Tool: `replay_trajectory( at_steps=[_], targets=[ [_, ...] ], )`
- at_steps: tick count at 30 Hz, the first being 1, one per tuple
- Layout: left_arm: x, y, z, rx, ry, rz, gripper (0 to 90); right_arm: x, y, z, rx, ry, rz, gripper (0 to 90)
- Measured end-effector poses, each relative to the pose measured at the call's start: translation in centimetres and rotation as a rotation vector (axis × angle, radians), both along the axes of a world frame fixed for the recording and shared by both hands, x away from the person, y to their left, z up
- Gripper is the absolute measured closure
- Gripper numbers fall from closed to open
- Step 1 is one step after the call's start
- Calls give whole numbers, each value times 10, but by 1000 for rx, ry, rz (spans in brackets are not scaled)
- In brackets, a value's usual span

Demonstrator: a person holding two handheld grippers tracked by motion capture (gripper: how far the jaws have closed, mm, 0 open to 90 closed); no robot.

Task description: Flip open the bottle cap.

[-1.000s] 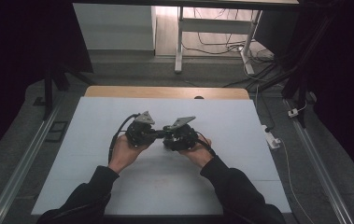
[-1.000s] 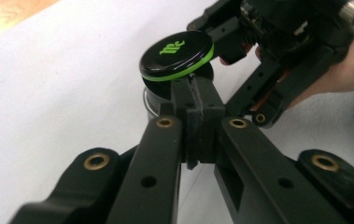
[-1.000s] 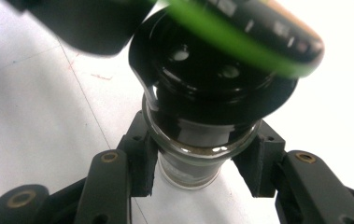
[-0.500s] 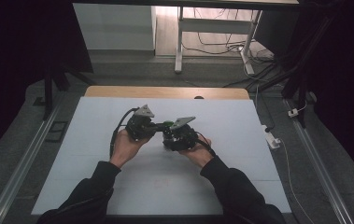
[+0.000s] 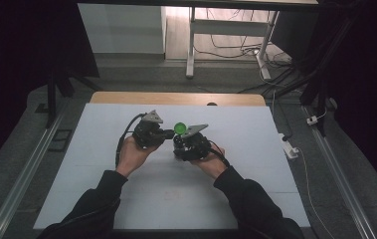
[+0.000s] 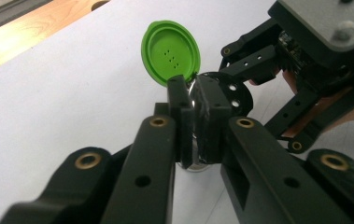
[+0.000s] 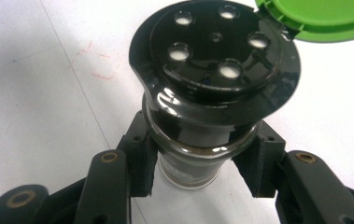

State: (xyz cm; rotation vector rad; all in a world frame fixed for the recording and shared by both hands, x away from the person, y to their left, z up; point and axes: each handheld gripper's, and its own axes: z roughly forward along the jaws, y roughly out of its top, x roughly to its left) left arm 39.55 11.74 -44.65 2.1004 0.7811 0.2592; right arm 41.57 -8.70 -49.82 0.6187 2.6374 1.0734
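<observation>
A glass shaker jar [image 7: 188, 175] with a black perforated cap [image 7: 216, 51] is clamped at its neck by my right gripper [image 7: 202, 156], which is shut on it just above the white table. The jar's green flip lid [image 5: 179, 128] [image 6: 171, 52] [image 7: 324, 14] stands swung open on its hinge. My left gripper [image 6: 194, 91] [image 5: 168, 133] meets the cap from the left, its tips right at the lid's hinge. Its jaws have just been opening a little; only a narrow slit with a shiny edge shows between the pads, and I cannot tell whether they pinch anything.
Both hands hover over the middle of the white tabletop [image 5: 226, 194]. A wooden strip [image 5: 126, 98] runs along its far edge. A white power strip [image 5: 289, 148] and its cable lie off the right side. Metal rails [image 5: 22, 174] flank the table.
The green lid, closed in the earlier frames, now stands flipped open above the jar. Both hands stay close together in nearly the same place.
</observation>
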Motion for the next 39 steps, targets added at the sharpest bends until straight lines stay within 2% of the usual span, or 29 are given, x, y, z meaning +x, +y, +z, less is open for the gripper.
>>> replay_trajectory(
  at_steps=[8,24,30,36,39],
  targets=[
    [-6,10,5,-49,15,0,754,0,0,0,1,6,-10,500],
    [-27,18,7,-34,21,-12,543,-10,-6,14,47,53,-22,335],
    [-36,23,4,-26,48,-25,414,-18,-14,17,69,72,-25,285],
    [-43,28,3,-40,64,-26,220,-25,-22,19,57,75,-34,237],
    [-48,28,3,-33,68,-33,171,-30,-26,22,77,80,-32,210]
  ],
)
